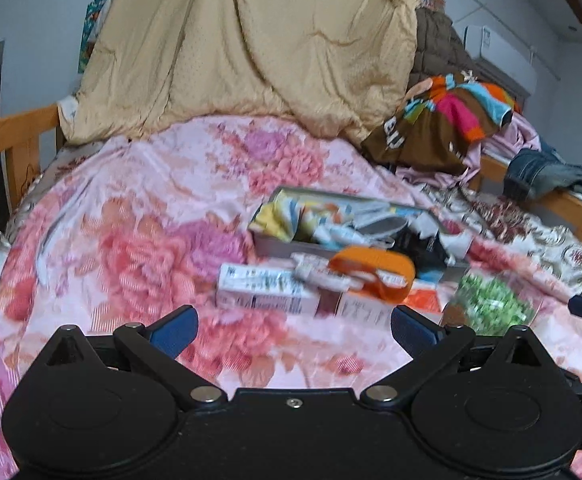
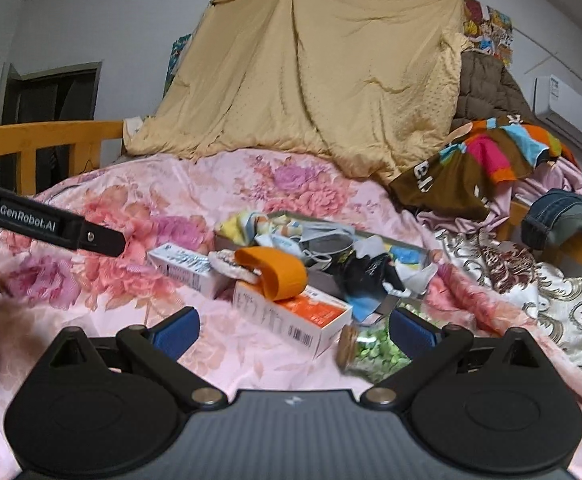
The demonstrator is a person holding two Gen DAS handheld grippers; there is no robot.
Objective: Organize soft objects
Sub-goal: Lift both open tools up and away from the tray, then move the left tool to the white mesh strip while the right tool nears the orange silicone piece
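Observation:
A grey box (image 1: 279, 246) (image 2: 391, 242) on the pink floral bedspread holds crumpled cloths, face masks and a black item (image 2: 365, 270). In front of it lie an orange band (image 1: 375, 272) (image 2: 275, 272), a white carton (image 1: 263, 290) (image 2: 183, 268), an orange-and-white carton (image 2: 295, 318) and a corked jar of green pieces (image 1: 491, 304) (image 2: 371, 354). My left gripper (image 1: 293, 330) hangs open, just short of the cartons, holding nothing. My right gripper (image 2: 293, 330) is open too, with the orange-and-white carton between its fingers' line and the jar by its right finger (image 2: 411, 334).
A tan quilt (image 1: 251, 52) hangs at the bed's head. A striped brown garment (image 1: 443, 120) and jeans (image 1: 543, 174) lie at the right by the wooden rail (image 1: 571, 208). Another rail (image 1: 11, 132) runs on the left. The left gripper's arm (image 2: 51, 220) reaches in from the left.

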